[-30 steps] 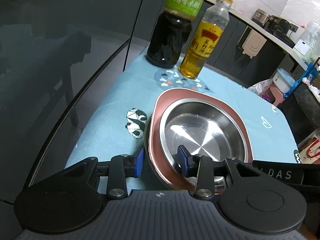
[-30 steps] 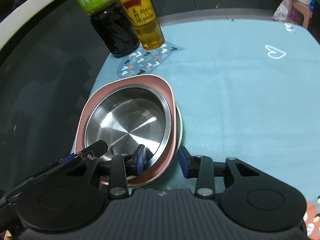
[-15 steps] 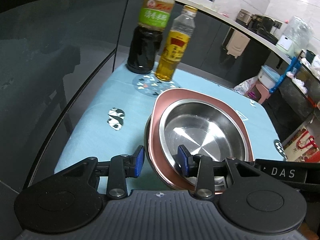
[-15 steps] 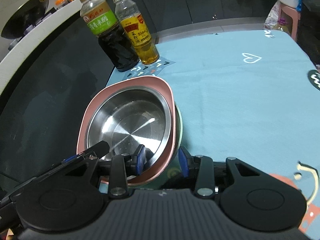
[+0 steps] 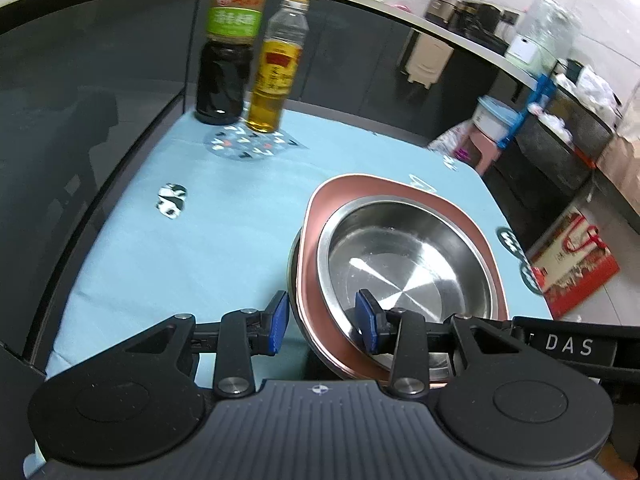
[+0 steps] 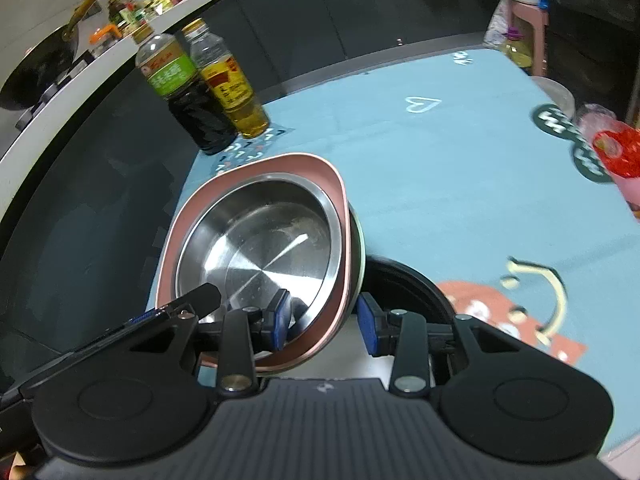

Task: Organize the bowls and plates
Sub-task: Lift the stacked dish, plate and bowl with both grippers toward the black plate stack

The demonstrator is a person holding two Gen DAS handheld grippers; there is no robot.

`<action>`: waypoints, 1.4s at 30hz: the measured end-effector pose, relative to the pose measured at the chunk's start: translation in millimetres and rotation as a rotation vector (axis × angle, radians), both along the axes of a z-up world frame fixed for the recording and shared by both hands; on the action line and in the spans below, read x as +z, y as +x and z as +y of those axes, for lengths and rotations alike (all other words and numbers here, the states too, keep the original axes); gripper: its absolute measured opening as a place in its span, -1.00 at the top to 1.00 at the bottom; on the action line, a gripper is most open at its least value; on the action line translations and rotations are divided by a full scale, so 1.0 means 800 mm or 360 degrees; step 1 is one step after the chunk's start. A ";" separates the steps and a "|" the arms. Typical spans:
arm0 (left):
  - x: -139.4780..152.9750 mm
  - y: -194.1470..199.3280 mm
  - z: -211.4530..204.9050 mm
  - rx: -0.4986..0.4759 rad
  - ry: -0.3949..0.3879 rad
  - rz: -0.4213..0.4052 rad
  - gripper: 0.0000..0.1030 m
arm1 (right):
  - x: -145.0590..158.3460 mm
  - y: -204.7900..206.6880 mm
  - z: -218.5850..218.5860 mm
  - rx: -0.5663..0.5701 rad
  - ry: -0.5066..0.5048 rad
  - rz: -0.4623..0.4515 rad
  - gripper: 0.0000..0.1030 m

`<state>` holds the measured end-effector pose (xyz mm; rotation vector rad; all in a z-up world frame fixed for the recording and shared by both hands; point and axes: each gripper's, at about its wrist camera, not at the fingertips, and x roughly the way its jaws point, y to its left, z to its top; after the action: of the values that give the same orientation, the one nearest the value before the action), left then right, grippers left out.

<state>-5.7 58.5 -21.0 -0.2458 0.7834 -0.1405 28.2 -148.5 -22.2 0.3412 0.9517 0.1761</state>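
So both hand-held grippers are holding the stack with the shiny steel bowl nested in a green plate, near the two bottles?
Not quite: the shiny steel bowl sits in a pink plate, as the right wrist view shows. Both the left hand-held gripper and right hand-held gripper do grip the stack, near the two bottles.

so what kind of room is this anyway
Most likely a home kitchen with a dining table. A wok sits on a stove along the counter, a soy sauce bottle and oil bottle stand on the blue tablecloth, and countertop appliances line the wall.
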 end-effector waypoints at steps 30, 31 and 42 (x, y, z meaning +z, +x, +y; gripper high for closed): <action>-0.025 -0.044 -0.036 -0.0153 0.0058 0.0180 0.32 | -0.027 -0.061 -0.040 -0.0087 0.0018 0.0076 0.22; -0.024 -0.044 -0.036 -0.0163 0.0062 0.0181 0.31 | -0.027 -0.061 -0.041 -0.0084 0.0014 0.0068 0.22; 0.000 -0.056 -0.025 -0.0160 0.0055 0.0065 0.11 | -0.021 -0.065 -0.063 -0.0156 0.0070 -0.0056 -0.05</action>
<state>-50.2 38.3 -20.6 -0.1772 0.8386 -0.2171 -23.9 -198.8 -38.7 0.4231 0.8950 0.1131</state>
